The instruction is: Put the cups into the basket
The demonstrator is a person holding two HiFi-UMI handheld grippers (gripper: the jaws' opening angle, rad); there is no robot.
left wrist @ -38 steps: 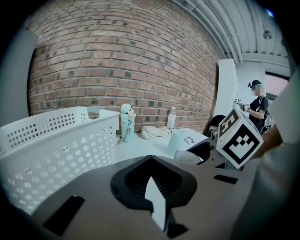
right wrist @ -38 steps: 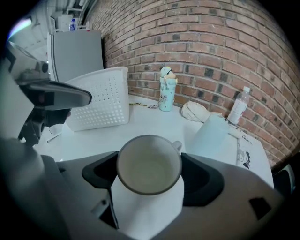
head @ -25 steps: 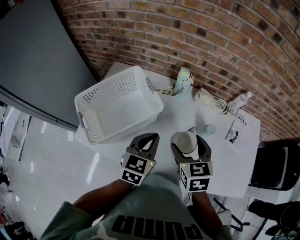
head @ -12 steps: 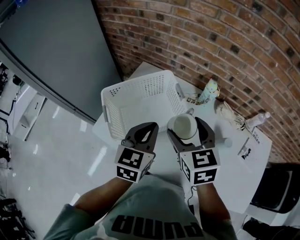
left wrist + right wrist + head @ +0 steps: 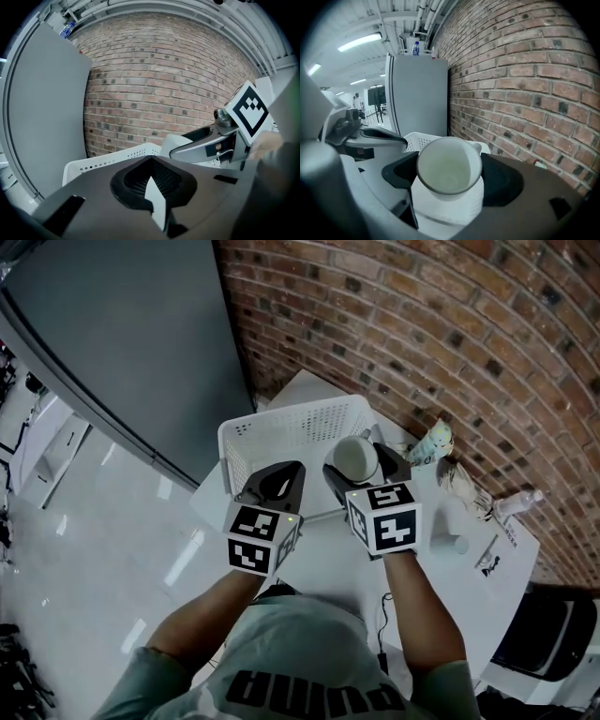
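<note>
Over the basket (image 5: 281,432), your right claw (image 5: 361,465) grips the white cup (image 5: 354,457) between its jaws; your left claw (image 5: 277,486) sits closed, empty.

— What lies behind the white tabletop (image 5: 323,563)?
— A red-brown brick wall (image 5: 441,315), running along its far edge. A tall grey cabinet (image 5: 419,96) stands against that wall at the left, with a bottle (image 5: 416,48) on top.
— And the floor (image 5: 84,549)?
— Pale and glossy, with streaks of reflected light.
— What lights the room?
— Long strip lights (image 5: 361,41) glow on a white ceiling (image 5: 370,23), and pipes (image 5: 424,16) run along it beside the brick.
</note>
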